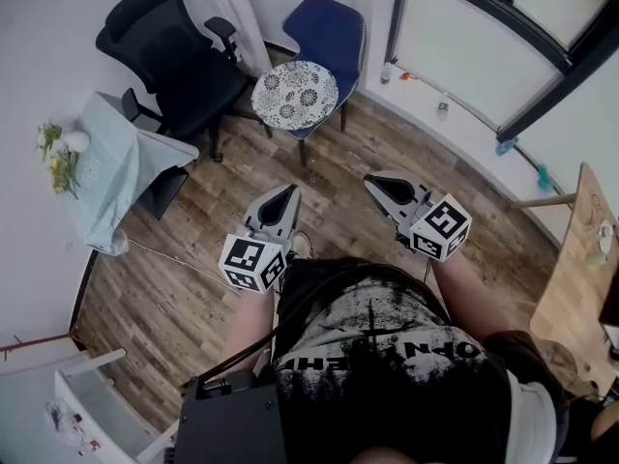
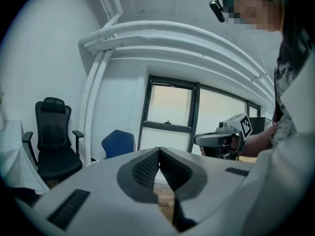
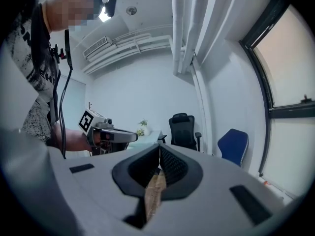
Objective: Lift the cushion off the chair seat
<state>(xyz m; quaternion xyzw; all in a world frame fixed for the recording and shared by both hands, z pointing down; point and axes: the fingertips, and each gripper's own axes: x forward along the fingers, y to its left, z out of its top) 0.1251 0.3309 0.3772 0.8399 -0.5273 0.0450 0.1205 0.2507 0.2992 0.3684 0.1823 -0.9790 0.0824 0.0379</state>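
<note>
Wood-plank floor [image 1: 193,298] runs through a small white-walled room seen from above. At far left stands a little desk [image 1: 111,177] under a pale cloth, with a vase of flowers [image 1: 73,143] at its wall-side end. Just right of it is a black office chair [image 1: 174,56], and right of that a blue chair [image 1: 334,27] near the wall. The cushion [image 1: 295,95], round and white with a dark flower pattern, lies on the blue chair's seat, and nothing touches it.

Nearer the person, the left gripper [image 1: 286,193] is held out in front of the body, pointing toward the chairs and well apart from the cushion. Its fingers [image 2: 145,171] are pressed together with nothing between them. To its right, the right gripper [image 1: 371,180] is held alongside, angled a little toward the left one. Its fingers [image 3: 173,167] likewise meet at the tips, empty. Farther right are a dark-framed window [image 1: 464,46] and the edge of a wooden desk [image 1: 571,278].

By my reading the lift has not started and the step in hand is the approach to the blue chair. The next move calls for stepping closer, spreading the fingers and bringing them to the cushion's rim. Since the cushion looks soft and broad, a pinch on opposite edges seems wise before raising it clear of the seat.
</note>
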